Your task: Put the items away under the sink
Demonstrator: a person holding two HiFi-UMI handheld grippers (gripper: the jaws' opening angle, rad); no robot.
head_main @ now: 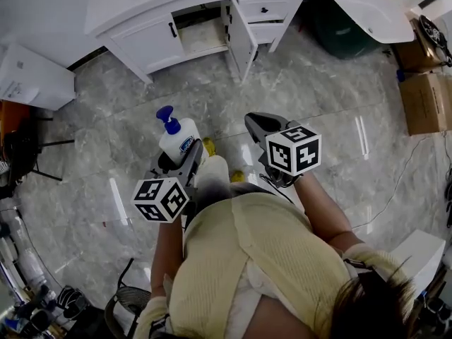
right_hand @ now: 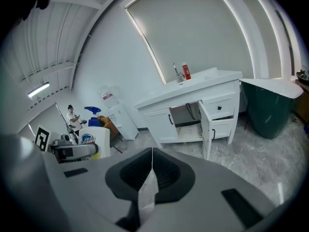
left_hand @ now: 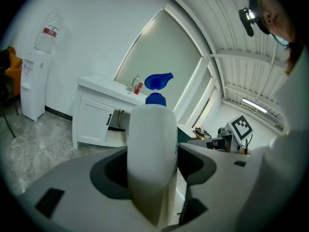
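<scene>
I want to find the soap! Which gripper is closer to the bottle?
Left. The left gripper is clamped on the bottle; the right gripper, shut and empty, is off to the bottle's right.

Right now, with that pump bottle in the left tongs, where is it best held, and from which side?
Grip the bottle on its white body, below the blue pump, coming in from the side. It stands upright, and the body is broad enough for both pads to close across it. The pump is thin and would likely give. The left tongs hold it just so.
</scene>
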